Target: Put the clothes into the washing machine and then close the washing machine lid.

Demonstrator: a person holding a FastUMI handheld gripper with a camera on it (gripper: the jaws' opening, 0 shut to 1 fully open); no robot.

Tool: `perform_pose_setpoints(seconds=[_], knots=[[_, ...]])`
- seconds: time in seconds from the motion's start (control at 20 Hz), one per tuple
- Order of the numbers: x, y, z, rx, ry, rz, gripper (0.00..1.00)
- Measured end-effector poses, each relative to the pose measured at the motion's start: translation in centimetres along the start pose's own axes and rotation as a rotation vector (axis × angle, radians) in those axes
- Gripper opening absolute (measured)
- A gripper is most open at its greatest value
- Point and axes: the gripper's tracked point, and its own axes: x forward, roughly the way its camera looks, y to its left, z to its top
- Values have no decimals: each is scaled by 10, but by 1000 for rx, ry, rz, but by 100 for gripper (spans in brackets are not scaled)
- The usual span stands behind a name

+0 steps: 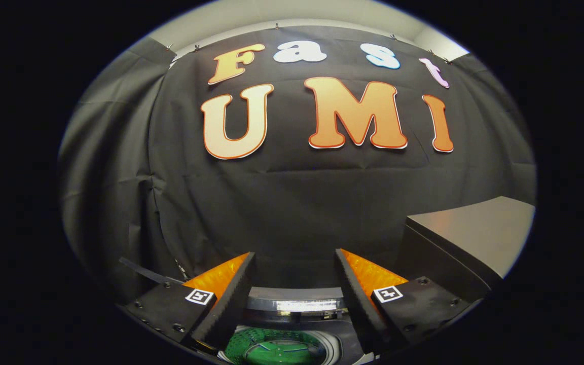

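Tongs [295, 261]: a two-finger gripper with black ribbed inner pads and orange outer faces, seen from behind along its own length. The left finger [231, 289] and the right finger [360, 291] are spread wide apart, with nothing pinched between them and nothing touched by either pad. A small square black-and-white marker is carried on the black mount of each finger.

Washing machine [297, 304]: found below and between the fingers, just ahead of their roots. Its top opening is seen from above, uncovered. A grey curved rear rim with a pale strip on it is seen between the two fingers, nearer their roots than their tips.

Drum [277, 347]: seen inside the opening, low between the fingers and closer to the left one. It is tinted green, with a perforated wall. Whether any cloth is lying in it cannot be told.

Grey box-like unit [467, 238]: placed beyond and to the right of the right finger, with a flat pale top and a dark side face. It is apart from the tongs.

Dark strip [145, 274]: a thin slanted piece noted just outside the left finger's mount; what it is cannot be told.

Black cloth wall [292, 203]: hung well beyond the fingertips, spanning the whole background.
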Motion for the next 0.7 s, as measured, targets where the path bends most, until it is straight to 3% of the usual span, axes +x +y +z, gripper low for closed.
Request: perform_pose_setpoints(seconds=[0.35, 0.6, 0.7], knots=[[-14, 4, -12, -13, 18, 34, 98], [-30, -10, -75, 8, 178, 11, 99], [-35, -11, -76, 11, 184, 3, 99]])
